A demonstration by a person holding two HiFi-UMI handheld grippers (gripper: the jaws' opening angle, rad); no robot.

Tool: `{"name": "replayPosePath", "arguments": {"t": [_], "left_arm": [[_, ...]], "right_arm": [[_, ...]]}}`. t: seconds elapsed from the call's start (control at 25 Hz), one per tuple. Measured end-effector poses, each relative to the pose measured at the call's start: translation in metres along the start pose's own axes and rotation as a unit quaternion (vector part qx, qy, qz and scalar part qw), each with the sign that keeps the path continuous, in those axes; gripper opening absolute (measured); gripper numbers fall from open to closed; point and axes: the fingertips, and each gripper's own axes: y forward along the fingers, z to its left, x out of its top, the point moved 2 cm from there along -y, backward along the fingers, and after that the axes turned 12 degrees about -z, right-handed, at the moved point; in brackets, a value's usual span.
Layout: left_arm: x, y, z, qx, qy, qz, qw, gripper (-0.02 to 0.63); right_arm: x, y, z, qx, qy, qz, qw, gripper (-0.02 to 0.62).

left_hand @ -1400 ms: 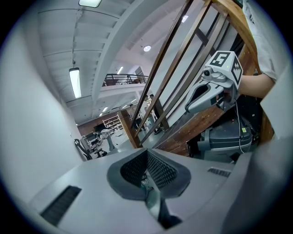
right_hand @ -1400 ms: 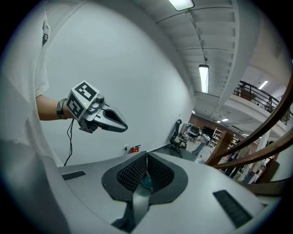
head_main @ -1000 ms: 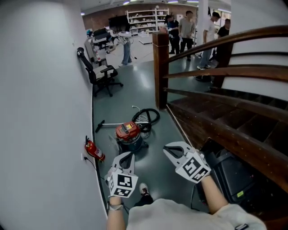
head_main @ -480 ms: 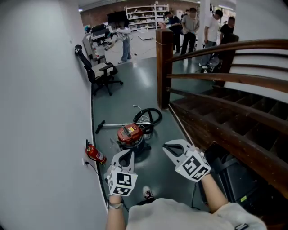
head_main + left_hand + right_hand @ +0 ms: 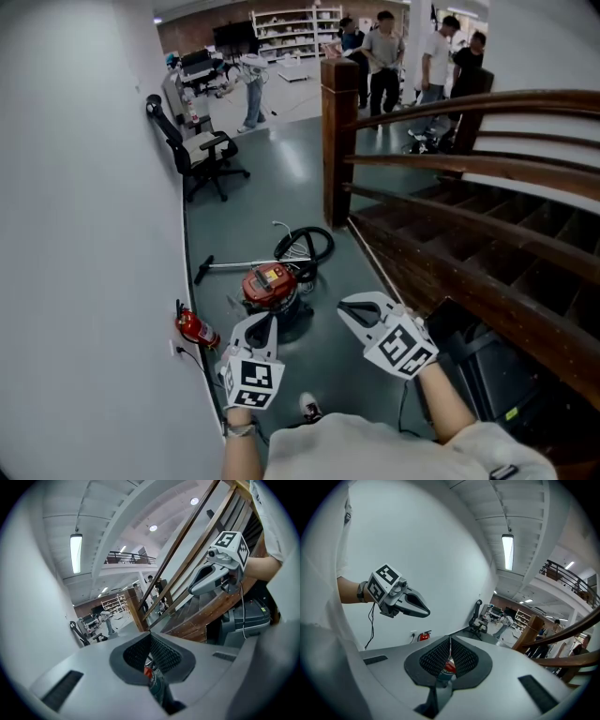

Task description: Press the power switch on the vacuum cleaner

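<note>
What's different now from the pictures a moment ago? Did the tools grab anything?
Hardly anything. The person's view has drifted slightly, and the people far behind have shuffled about. Nothing was grabbed or let go: the left tool and right tool stay shut and empty, short of the red vacuum cleaner, which lies where it was.

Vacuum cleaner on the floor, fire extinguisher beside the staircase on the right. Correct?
No: the head view shows the fire extinguisher by the white wall on the left, not by the staircase. The vacuum cleaner is on the floor.
</note>
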Motion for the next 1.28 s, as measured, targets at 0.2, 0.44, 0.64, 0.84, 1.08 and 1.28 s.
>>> {"name": "replayPosePath", "arguments": {"t": [0.2,0.44,0.64,0.84,1.08,1.28], "left_arm": [[-0.006,0.007,0.019,-0.004,0.0,-0.004,1.0,-0.002],[-0.023,0.015,0.049,-0.003,-0.001,0.002,1.0,-0.002],[-0.036,0.025,0.071,-0.009,0.0,0.008,0.9999,-0.002],[-0.047,0.036,0.088,-0.021,0.0,0.011,0.9997,-0.002],[-0.05,0.054,0.102,-0.029,-0.003,0.005,0.9996,-0.002],[-0.055,0.064,0.111,-0.028,-0.006,0.011,0.9995,-0.002]], "right_arm": [[-0.001,0.019,-0.006,-0.005,0.004,0.006,1.0,0.029],[0.002,0.053,-0.013,-0.006,0.002,0.004,1.0,0.029],[0.002,0.079,-0.019,-0.011,0.004,0.002,1.0,0.029],[0.0,0.1,-0.023,-0.016,0.006,0.008,1.0,0.029],[-0.008,0.115,-0.031,-0.012,0.006,0.024,1.0,0.03],[-0.006,0.13,-0.042,-0.011,0.007,0.017,1.0,0.029]]}}
